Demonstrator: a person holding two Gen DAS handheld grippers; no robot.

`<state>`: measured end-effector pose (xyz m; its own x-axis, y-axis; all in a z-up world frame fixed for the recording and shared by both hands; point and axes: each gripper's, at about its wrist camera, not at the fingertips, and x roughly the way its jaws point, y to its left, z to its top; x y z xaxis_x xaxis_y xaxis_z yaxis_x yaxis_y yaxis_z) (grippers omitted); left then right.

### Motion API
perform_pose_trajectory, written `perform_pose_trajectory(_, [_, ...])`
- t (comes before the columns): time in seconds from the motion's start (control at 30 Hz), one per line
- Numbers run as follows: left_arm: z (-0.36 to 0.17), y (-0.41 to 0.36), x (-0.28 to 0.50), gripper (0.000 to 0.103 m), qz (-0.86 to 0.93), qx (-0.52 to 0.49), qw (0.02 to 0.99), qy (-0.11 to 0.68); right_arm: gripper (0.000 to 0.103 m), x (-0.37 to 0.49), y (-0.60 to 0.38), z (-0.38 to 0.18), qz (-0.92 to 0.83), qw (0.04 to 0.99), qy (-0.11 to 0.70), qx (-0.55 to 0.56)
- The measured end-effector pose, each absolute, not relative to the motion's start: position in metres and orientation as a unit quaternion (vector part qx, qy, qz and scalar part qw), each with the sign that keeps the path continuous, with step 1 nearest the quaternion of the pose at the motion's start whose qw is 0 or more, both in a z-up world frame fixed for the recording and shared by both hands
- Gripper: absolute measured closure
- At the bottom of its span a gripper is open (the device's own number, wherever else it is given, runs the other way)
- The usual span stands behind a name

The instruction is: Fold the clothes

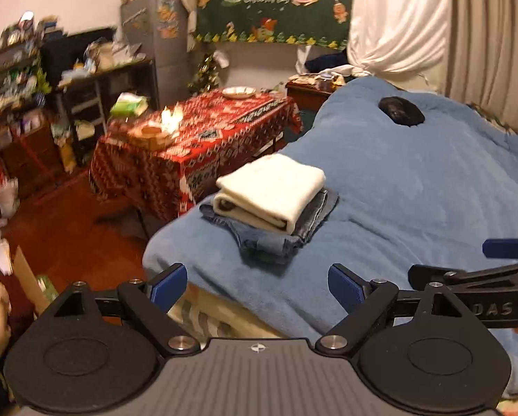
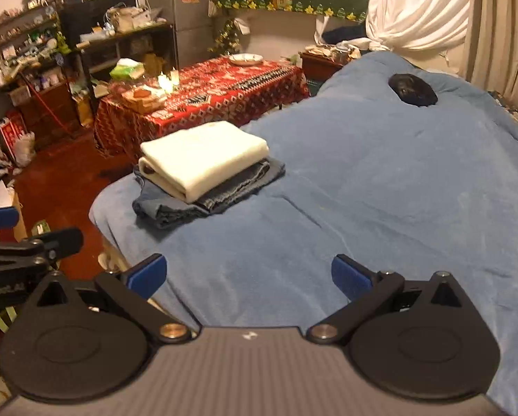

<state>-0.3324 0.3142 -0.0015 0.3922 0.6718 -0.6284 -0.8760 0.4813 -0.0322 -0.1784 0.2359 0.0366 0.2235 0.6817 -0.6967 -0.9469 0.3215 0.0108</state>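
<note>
Two folded garments [image 1: 272, 204], one bed [image 1: 415, 187]

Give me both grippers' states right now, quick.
Left gripper: open, nothing between the pads.
Right gripper: open, holding nothing, above the blue blanket.

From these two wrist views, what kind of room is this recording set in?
Most likely a lived-in bedroom at home: a bed under a blue blanket holds folded clothes, beside a table with a red patterned cloth, cluttered shelves and a Merry Christmas banner.
</note>
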Motion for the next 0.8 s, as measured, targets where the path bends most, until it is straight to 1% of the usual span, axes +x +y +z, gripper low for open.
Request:
perform_pose_trajectory(0.03, [-0.001, 0.315, -0.335, 0.014, 0.474, -0.190, 0.813, 0.279, 0.001, -0.180, 0.235, 0.038, 0.540, 0.751, 0.313, -0.215])
perform_pose_trajectory(0.13, [-0.001, 0.315, -0.341, 0.007, 0.477, -0.198, 0.808, 0.283, 0.001, -0.183, 0.236, 0.040, 0.533, 0.753, 0.308, -0.231])
perform_pose_trajectory(0.27, [-0.002, 0.316, -0.350, 0.003, 0.485, -0.203, 0.807, 0.270, 0.001, -0.188, 0.233, 0.045, 0.520, 0.771, 0.284, -0.236])
perform_pose_trajectory(0.37, [-0.003, 0.333, -0.356, 0.004, 0.490, -0.210, 0.806, 0.257, 0.001, -0.181, 0.238, 0.044, 0.541, 0.758, 0.294, -0.216])
perform_pose_trajectory(0.43, [-0.004, 0.349, -0.359, 0.006, 0.490, -0.217, 0.807, 0.249, 0.001, -0.176, 0.248, 0.041, 0.555, 0.747, 0.301, -0.210])
perform_pose_trajectory(0.53, [-0.005, 0.376, -0.363, 0.014, 0.489, -0.229, 0.808, 0.238, 0.001, -0.174, 0.272, 0.034, 0.569, 0.737, 0.299, -0.210])
perform_pose_trajectory(0.6, [-0.007, 0.404, -0.362, 0.023, 0.483, -0.240, 0.810, 0.230, 0.001, -0.172, 0.291, 0.030, 0.578, 0.731, 0.295, -0.211])
perform_pose_trajectory(0.63, [-0.009, 0.421, -0.360, 0.024, 0.477, -0.248, 0.812, 0.226, 0.001, -0.172, 0.300, 0.027, 0.585, 0.728, 0.290, -0.210])
perform_pose_trajectory(0.67, [-0.011, 0.438, -0.357, 0.027, 0.469, -0.261, 0.814, 0.223, 0.001, -0.172, 0.311, 0.025, 0.591, 0.725, 0.287, -0.208])
perform_pose_trajectory(0.7, [-0.015, 0.456, -0.354, 0.035, 0.462, -0.275, 0.814, 0.220, 0.001, -0.171, 0.324, 0.023, 0.594, 0.722, 0.287, -0.208])
perform_pose_trajectory(0.73, [-0.019, 0.475, -0.351, 0.040, 0.453, -0.291, 0.814, 0.217, 0.002, -0.169, 0.337, 0.022, 0.597, 0.718, 0.292, -0.205])
perform_pose_trajectory(0.8, [-0.030, 0.509, -0.344, 0.054, 0.436, -0.331, 0.811, 0.208, 0.010, -0.163, 0.363, 0.019, 0.605, 0.710, 0.304, -0.194])
